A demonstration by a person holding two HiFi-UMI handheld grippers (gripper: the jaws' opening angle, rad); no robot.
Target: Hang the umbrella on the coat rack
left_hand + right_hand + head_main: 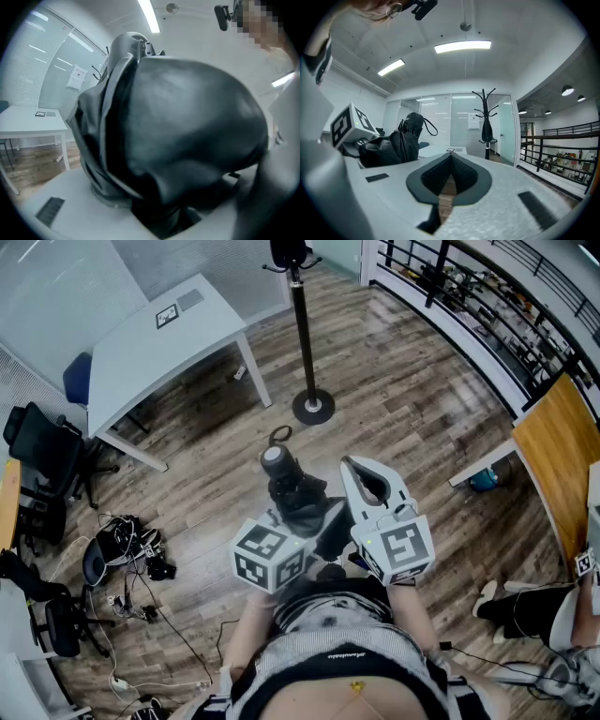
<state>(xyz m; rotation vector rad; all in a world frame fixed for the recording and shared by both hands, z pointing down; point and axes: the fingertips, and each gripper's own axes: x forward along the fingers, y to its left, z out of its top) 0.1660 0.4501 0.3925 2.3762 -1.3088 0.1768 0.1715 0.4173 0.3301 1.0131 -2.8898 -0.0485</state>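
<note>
The left claw (161, 204) is clamping its pale, smooth jaws wide around the folded umbrella (286, 482). The umbrella's black, creased, faintly glossy fabric is bulging out past the grip and filling that claw's view. The umbrella is hanging in the air well short of the coat rack (303, 329), with its rounded handle cap and thin strap loop pointing toward the rack's round, disc-shaped base. The right claw (451, 158) is hovering just beside the umbrella, equally far from the rack. Its jaws are meeting at the tips, and their dark ribbed pads are enclosing a teardrop-shaped hollow with nothing in it. The rack is standing as a slim black pole with curved hooks on the wood-plank floor (412, 418), with a flat white surface (169, 343) near it.
</note>
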